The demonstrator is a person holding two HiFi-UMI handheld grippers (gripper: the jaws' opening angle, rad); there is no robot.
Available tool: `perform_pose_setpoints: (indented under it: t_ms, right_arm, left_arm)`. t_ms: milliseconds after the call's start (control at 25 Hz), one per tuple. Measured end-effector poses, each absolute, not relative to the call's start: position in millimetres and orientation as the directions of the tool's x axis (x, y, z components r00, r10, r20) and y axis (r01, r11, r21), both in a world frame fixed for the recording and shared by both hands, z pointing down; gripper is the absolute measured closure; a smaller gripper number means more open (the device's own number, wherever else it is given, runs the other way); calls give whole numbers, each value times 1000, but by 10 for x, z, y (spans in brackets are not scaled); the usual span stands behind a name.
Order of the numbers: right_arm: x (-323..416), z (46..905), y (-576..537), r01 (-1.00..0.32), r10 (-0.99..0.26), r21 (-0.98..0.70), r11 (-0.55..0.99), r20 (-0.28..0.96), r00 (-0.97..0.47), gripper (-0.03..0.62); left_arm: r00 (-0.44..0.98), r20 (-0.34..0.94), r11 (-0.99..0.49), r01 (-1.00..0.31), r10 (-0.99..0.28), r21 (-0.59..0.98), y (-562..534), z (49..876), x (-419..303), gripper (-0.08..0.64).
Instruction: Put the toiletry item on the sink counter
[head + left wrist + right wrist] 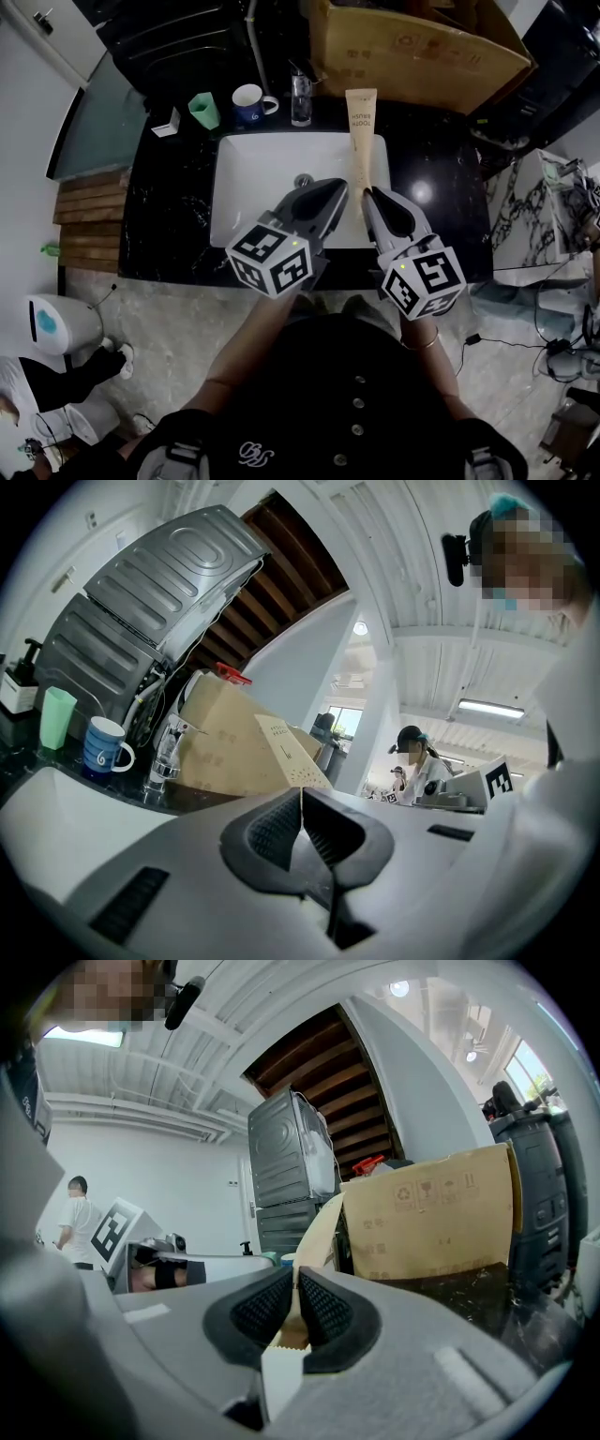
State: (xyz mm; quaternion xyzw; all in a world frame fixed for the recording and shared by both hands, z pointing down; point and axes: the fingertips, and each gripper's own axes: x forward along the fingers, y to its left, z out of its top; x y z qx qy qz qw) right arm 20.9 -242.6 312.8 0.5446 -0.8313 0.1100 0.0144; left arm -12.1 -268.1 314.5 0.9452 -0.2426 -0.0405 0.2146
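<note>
Pinching the flat crimped end of the tube [361, 131], my right claw [368, 192] is nearly closed, with both ribbed pads pressed on the seam and the serrated edge poking out behind them. My left claw [343, 185] is closed too, its tips right at the same end. A pale sliver shows between its pads, which I take for a corner of the crimp, so I judge that both claws share the hold.

The tube lies roughly level over the white sink [253, 187]. Its cap end reaches the strip of black counter [431, 159] behind the basin, just in front of the cardboard box [412, 47]. I cannot tell whether the cap touches the stone yet.

It should be light, a soft plastic body that gives when squeezed. The skin looks smooth and probably slick, more so if anything here is wet. The crimp is the stiffest and flattest part, and that suits my pads. A grip further up the belly would dent it and could push paste toward the cap.

Held by one end, it will want to droop and swing, so I would keep it level and lower it gently. I would also stay clear of the glass [301, 98] and the blue mug [249, 101] at the left, since the glass would tip easily.
</note>
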Motion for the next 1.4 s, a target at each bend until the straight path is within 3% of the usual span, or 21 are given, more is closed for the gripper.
perform_pose_setpoints:
  t_ms: [1400]
  right_arm:
    - [680,3497,-3227,-876,-843,-226,427,252,-476,569]
  left_arm:
    - [847,101,-722,-502,-523,476,-3452,3445,277,546]
